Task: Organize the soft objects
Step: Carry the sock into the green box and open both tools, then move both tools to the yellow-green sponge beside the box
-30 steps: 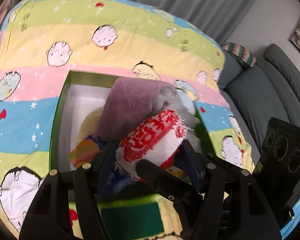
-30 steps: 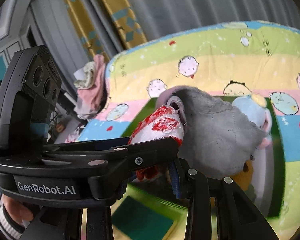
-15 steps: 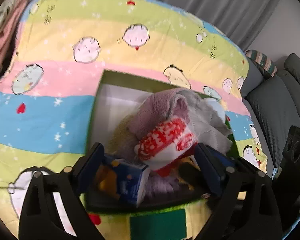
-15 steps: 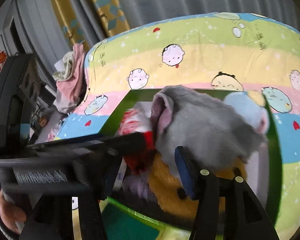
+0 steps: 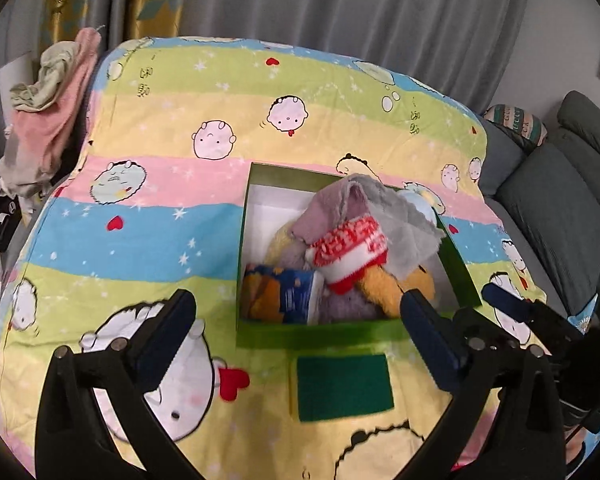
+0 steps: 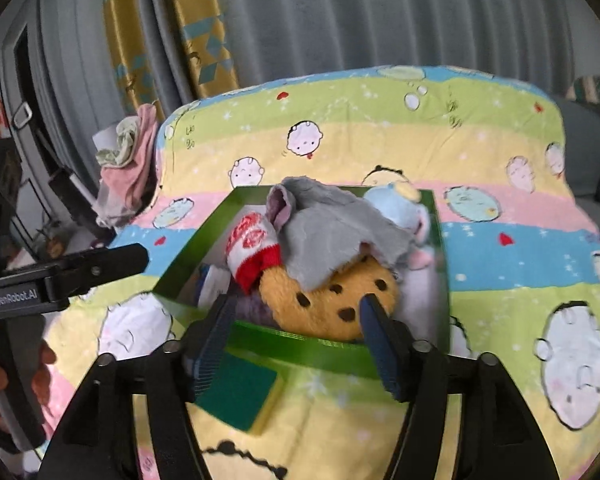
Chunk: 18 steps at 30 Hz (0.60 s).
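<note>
A striped cartoon-print blanket (image 5: 148,236) covers the surface and fills most of both views. At the centre of the left wrist view, on the blanket, sits an open green box (image 5: 320,334) with a white inside, and the soft things are piled in it. Topmost is a grey cloth (image 5: 400,216) draped over the heap toward the box's upper right. Under it, at the lower right of the box, lies a yellow plush with dark spots (image 6: 332,300), clearest in the right wrist view. A pale blue plush (image 6: 400,208) sits at the box's far corner, half under the cloth. A red and white knitted sock (image 5: 348,248) leans on the middle of the pile, touching the cloth's edge. A blue and orange printed piece (image 5: 280,294) rests in the box's lower left corner.

Just in front of the box lies a green scouring sponge (image 5: 344,386), flat on the blanket.

The left gripper (image 5: 296,344) stands wide open with nothing between its fingers. The right gripper (image 6: 296,334), its jaws having just been opening, also holds nothing, hanging before the box's near wall.
</note>
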Each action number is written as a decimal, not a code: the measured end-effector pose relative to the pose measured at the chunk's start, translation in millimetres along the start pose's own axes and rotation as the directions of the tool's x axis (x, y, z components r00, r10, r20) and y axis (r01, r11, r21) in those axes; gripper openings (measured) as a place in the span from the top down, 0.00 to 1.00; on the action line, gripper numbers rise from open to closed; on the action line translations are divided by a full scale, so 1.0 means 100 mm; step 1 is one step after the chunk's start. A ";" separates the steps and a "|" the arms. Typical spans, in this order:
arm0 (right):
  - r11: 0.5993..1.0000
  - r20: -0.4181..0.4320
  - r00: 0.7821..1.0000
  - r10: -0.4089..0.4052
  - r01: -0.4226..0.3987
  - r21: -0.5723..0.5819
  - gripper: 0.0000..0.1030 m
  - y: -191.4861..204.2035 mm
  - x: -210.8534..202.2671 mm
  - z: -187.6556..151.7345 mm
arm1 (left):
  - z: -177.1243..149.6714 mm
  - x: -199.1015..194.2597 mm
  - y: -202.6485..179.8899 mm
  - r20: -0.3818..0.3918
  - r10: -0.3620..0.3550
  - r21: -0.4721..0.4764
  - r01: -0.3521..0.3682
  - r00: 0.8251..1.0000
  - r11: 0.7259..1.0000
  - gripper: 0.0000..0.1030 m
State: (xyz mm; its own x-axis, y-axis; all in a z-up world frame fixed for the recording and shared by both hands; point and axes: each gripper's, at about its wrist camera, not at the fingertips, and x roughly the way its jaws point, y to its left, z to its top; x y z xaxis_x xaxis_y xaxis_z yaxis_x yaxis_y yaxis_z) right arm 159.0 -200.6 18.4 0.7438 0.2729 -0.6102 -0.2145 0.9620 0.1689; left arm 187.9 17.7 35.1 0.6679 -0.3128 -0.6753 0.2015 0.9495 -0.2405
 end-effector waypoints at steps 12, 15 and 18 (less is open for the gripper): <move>0.999 -0.001 1.000 -0.019 0.019 -0.036 0.31 0.17 -0.30 -0.39 | -0.53 -0.24 0.04 0.009 0.100 0.024 -0.100 0.995 0.995 0.01; 0.999 -0.024 0.999 -0.025 0.024 -0.037 0.30 0.18 -0.28 -0.51 | -0.65 -0.23 0.05 0.006 0.088 0.022 -0.088 0.996 0.996 0.01; 0.999 -0.055 0.998 -0.034 0.032 -0.036 0.30 0.20 -0.22 -0.63 | -0.75 -0.16 0.04 -0.002 0.069 0.028 -0.069 0.998 0.997 0.01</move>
State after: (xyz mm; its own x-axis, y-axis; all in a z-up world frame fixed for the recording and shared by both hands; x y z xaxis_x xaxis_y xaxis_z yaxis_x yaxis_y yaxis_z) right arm 98.8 -187.6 -13.4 0.7146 0.2397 -0.6572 -0.2132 0.9694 0.1217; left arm 124.4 25.2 -6.8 0.6790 -0.2467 -0.6915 0.1748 0.9691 -0.1741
